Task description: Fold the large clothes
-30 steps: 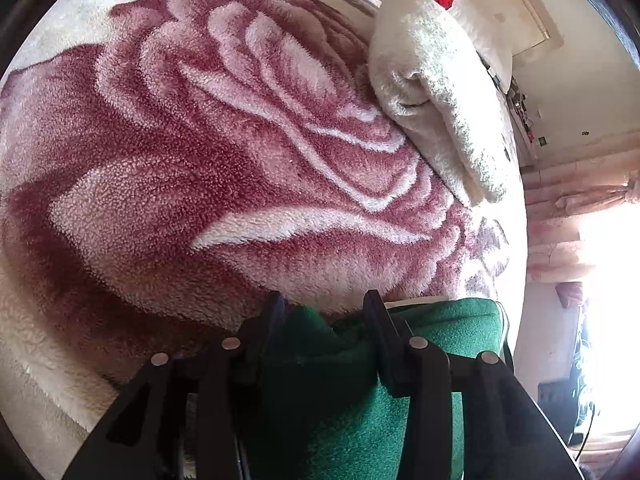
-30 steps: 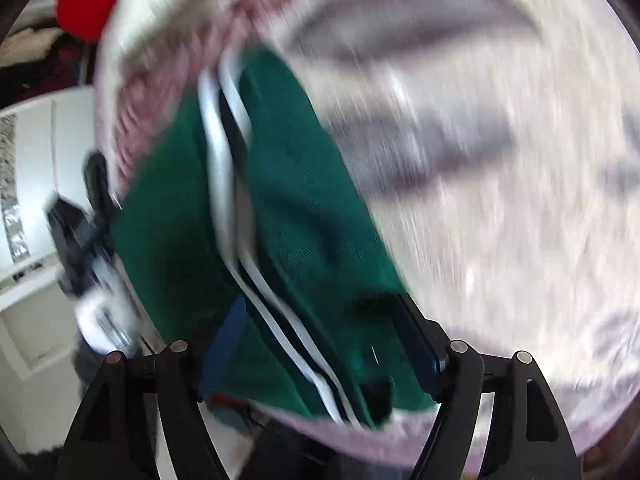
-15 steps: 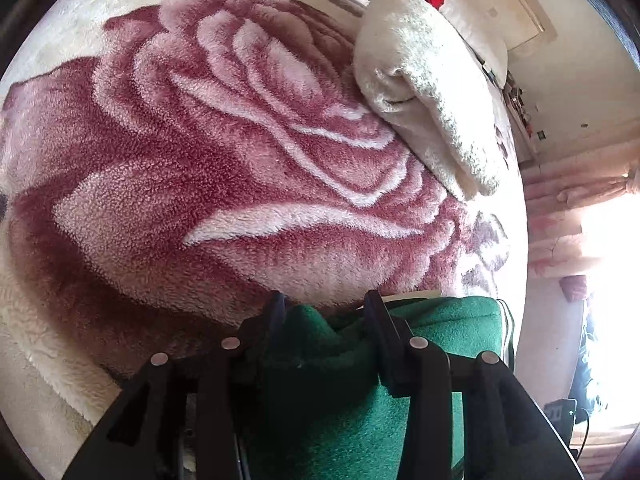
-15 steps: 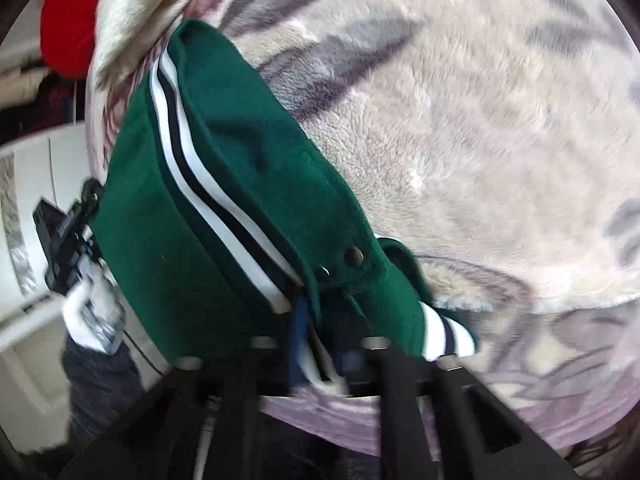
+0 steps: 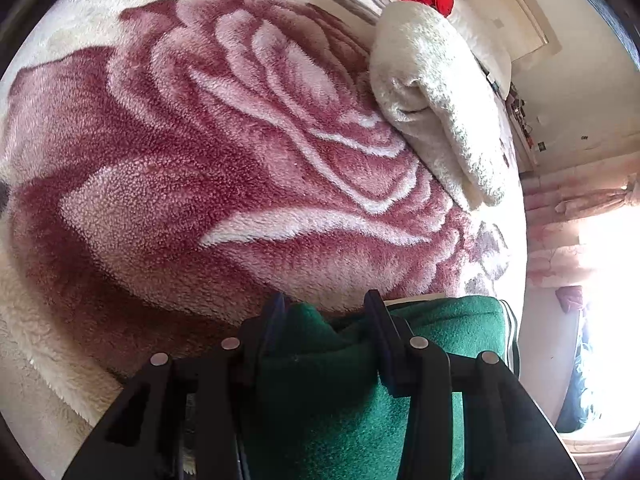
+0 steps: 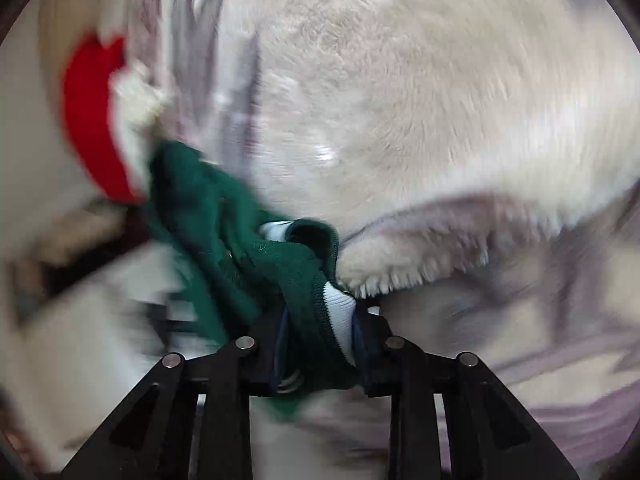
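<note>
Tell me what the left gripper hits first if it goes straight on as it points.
Probably the rose blanket: the left gripper, shut on the green garment, points at it with nothing between. Depth is unclear.

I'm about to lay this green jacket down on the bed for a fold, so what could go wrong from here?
1. The right tongs pinch only a bunched edge with the white cuff of the green jacket; it may slip out mid-swing.
2. The right view is motion-blurred, so a fast move could drag the jacket against the fuzzy blanket and crumple it.
3. The left tongs grip a thick wad, so the fold may land uneven.
</note>
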The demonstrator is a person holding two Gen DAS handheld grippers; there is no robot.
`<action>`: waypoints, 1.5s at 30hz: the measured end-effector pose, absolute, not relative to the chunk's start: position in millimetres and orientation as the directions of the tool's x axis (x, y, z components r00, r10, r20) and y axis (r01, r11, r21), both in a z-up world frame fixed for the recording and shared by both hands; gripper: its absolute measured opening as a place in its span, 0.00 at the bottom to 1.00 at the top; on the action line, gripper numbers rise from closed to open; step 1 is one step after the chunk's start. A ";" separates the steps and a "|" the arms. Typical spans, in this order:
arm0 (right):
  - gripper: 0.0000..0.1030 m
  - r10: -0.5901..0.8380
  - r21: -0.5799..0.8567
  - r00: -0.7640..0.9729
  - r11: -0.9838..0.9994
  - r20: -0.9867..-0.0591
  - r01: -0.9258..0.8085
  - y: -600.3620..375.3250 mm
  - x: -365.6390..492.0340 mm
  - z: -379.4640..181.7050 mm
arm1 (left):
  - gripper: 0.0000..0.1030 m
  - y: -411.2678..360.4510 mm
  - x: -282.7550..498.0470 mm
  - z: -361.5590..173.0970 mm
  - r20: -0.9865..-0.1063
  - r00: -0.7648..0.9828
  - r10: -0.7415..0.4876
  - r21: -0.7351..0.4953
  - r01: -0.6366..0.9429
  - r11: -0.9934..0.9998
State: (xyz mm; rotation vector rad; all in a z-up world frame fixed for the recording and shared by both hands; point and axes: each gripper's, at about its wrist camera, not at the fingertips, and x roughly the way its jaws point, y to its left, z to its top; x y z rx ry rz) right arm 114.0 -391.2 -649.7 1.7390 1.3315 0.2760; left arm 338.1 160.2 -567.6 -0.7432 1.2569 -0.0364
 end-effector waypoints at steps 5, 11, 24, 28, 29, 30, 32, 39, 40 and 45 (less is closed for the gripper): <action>0.26 0.831 0.685 0.349 0.052 -0.433 0.726 -400.5 101.0 -704.3 | 0.39 150.9 340.6 -562.5 -0.850 0.314 -0.423 -0.515 -0.331 0.791; 0.74 0.733 0.618 0.192 0.368 -0.653 0.695 -423.5 128.8 -625.3 | 0.43 158.1 338.0 -544.4 -0.855 0.315 -0.411 -0.512 -0.389 0.766; 0.36 0.646 0.573 -0.125 0.737 -0.753 0.358 -295.2 216.2 -595.2 | 0.87 168.5 234.4 -506.8 -0.947 0.318 0.042 -0.123 -0.482 0.867; 0.16 0.615 0.534 -0.090 0.740 -0.783 0.410 -297.5 215.5 -566.6 | 0.87 176.8 173.8 -577.4 -0.991 0.122 0.051 -0.022 -0.535 0.845; 0.15 0.604 0.533 -0.070 0.747 -0.794 0.398 -301.3 217.1 -550.3 | 0.87 178.5 163.6 -592.0 -0.996 0.086 0.036 -0.017 -0.548 0.837; 0.15 0.590 0.530 -0.044 0.754 -0.806 0.387 -306.8 220.0 -538.2 | 0.87 180.0 153.8 -604.7 -0.997 0.074 0.014 -0.031 -0.561 0.827; 0.14 0.564 0.515 -0.021 0.768 -0.826 0.382 -314.9 218.3 -526.6 | 0.94 181.1 146.8 -610.5 -0.990 0.140 0.012 -0.069 -0.561 0.825; 0.21 0.499 0.421 -0.115 0.817 -0.859 0.394 -303.5 213.2 -598.1 | 1.00 183.4 167.1 -625.5 -0.991 0.125 0.052 -0.030 -0.571 0.820; 0.25 0.513 0.436 -0.115 0.810 -0.850 0.391 -303.6 215.9 -598.4 | 1.00 182.8 169.0 -626.2 -0.991 0.120 0.059 -0.020 -0.572 0.820; 0.59 0.509 0.424 -0.194 0.833 -0.839 0.355 -315.3 220.4 -576.3 | 1.00 187.6 176.7 -615.0 -0.995 0.099 0.024 -0.038 -0.580 0.814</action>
